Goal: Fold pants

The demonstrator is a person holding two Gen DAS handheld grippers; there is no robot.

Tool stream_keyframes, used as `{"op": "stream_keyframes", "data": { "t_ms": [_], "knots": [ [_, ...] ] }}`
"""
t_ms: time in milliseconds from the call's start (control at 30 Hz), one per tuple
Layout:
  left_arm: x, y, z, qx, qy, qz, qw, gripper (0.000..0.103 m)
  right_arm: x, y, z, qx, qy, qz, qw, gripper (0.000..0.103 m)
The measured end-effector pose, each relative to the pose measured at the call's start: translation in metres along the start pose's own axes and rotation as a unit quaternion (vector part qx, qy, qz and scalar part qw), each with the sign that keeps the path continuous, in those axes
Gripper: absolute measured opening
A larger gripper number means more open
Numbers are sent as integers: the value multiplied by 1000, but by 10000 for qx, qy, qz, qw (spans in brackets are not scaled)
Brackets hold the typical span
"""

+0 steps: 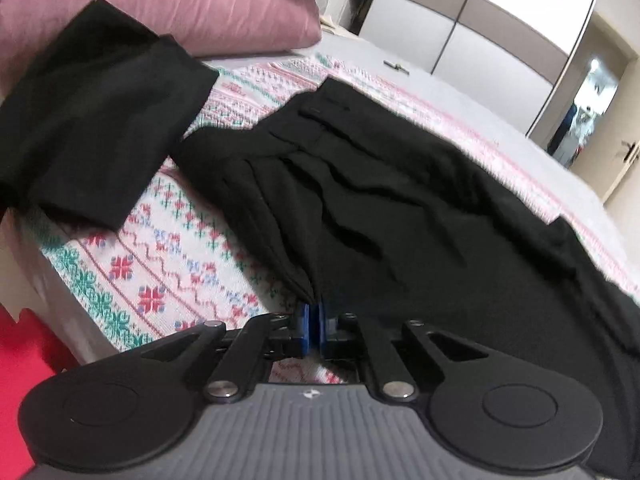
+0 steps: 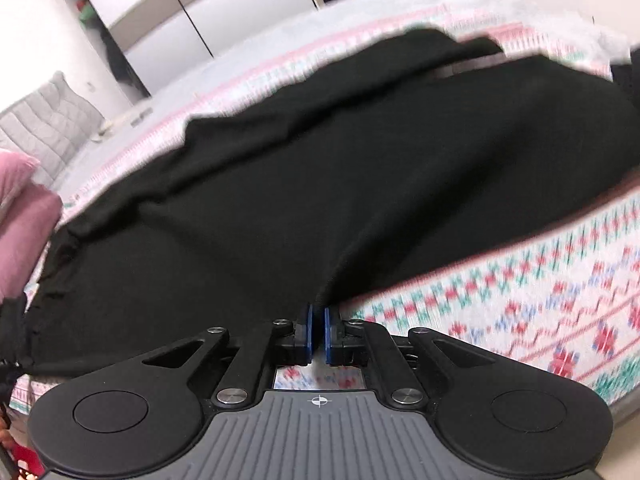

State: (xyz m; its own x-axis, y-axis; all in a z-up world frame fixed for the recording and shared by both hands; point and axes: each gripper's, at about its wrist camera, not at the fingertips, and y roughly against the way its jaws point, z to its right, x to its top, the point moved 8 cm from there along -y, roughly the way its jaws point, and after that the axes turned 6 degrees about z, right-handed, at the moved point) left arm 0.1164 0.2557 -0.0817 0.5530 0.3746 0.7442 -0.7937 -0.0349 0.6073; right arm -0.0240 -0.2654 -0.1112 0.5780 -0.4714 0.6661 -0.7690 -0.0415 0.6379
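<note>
Black pants point(image 1: 384, 200) lie spread across a bed with a patterned cover point(image 1: 160, 264). Their waistband with a button tab points to the far side. My left gripper point(image 1: 315, 312) is shut on a bunched edge of the pants near the bed's front edge; cloth fans out from the blue pads point(image 1: 304, 320). In the right wrist view the same pants point(image 2: 320, 184) cover the bed, and my right gripper point(image 2: 318, 316) is shut on a pinched fold of their near edge. The view is motion-blurred.
A second folded black garment point(image 1: 92, 128) lies at the left near pink pillows point(image 1: 192, 8). A wardrobe point(image 1: 480, 20) and an open doorway point(image 1: 588, 108) stand beyond the bed. The bed's patterned side point(image 2: 520, 312) drops at the right. A red floor point(image 1: 24, 352) shows at the lower left.
</note>
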Motion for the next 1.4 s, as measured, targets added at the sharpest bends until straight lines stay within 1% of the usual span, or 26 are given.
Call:
{"op": "stream_keyframes", "data": {
  "t_ms": [67,133,167,200,233,267,300,367,467,533,567,633,700,767,800,833,900,933,1033,1067,1100,1167,1200,1267,1333,1400],
  "knots": [
    [0,3,5,117,-322,-1,9994,40,1,3,-1,3,31,-65,10000,4],
    [-2,11,9,331,-649,19,9973,56,0,8,0,91,47,-143,9998,14],
    [-3,16,12,471,-850,17,9953,75,0,13,2,139,49,-211,9997,18],
    [-4,22,16,564,-1049,44,9929,90,0,19,4,209,50,-265,9994,28],
    [-6,27,22,516,-1192,94,9915,91,0,25,6,278,46,-287,9992,35],
    [-9,32,28,417,-1337,143,9900,91,3,34,10,315,30,-260,9992,49],
    [-12,37,37,327,-1496,182,9880,92,7,43,15,310,28,-196,9993,56],
    [-17,44,53,169,-1719,233,9847,93,18,60,28,286,15,-40,9996,56],
    [-18,46,81,-185,-1881,268,9816,96,39,80,50,298,-194,156,9992,57],
    [-20,48,107,-412,-2035,307,9777,98,58,89,67,219,-322,351,9986,62],
    [-21,48,121,-522,-2119,350,9753,100,68,93,78,91,-360,481,9981,64],
    [-23,45,144,-753,-2259,443,9702,103,88,93,99,-211,-348,687,9968,64],
    [-30,41,170,-978,-2421,494,9640,103,101,87,129,-709,-428,766,9936,64],
    [-41,36,193,-1295,-2602,482,9556,103,104,80,158,-1219,-559,780,9879,64],
    [-47,32,203,-1438,-2681,471,9514,103,101,76,169,-1420,-614,742,9852,64],
    [-53,30,212,-1538,-2742,455,9482,103,96,73,179,-1523,-662,691,9837,64],
    [-64,25,226,-1728,-2824,404,9427,103,86,67,194,-1542,-817,580,9829,64],
    [-70,23,232,-1808,-2855,361,9405,103,82,64,199,-1501,-903,595,9827,64],
    [-82,14,241,-1984,-2935,303,9346,103,86,59,214,-1262,-1153,1040,9798,62],
    [-85,13,244,-2019,-2968,310,9328,103,88,58,217,-1241,-1207,1157,9781,49],
    [-89,10,246,-2055,-2997,318,9311,103,91,56,220,-1255,-1229,1246,9765,28],
    [-97,8,252,-2086,-3059,274,9285,103,94,55,220,-1152,-1215,1261,9778,4],
    [-100,11,254,-2078,-3086,237,9279,103,96,58,216,-1168,-1123,1297,9782,4],
    [-102,9,256,-2091,-3133,181,9262,103,101,69,200,-1359,-566,1426,9788,4],
    [-105,10,255,-2112,-3181,117,9242,103,105,85,183,-1559,-26,1546,9756,4],
    [-109,7,257,-2123,-3278,-46,9206,103,108,99,177,-1795,296,1599,9702,3]
  ]
}}
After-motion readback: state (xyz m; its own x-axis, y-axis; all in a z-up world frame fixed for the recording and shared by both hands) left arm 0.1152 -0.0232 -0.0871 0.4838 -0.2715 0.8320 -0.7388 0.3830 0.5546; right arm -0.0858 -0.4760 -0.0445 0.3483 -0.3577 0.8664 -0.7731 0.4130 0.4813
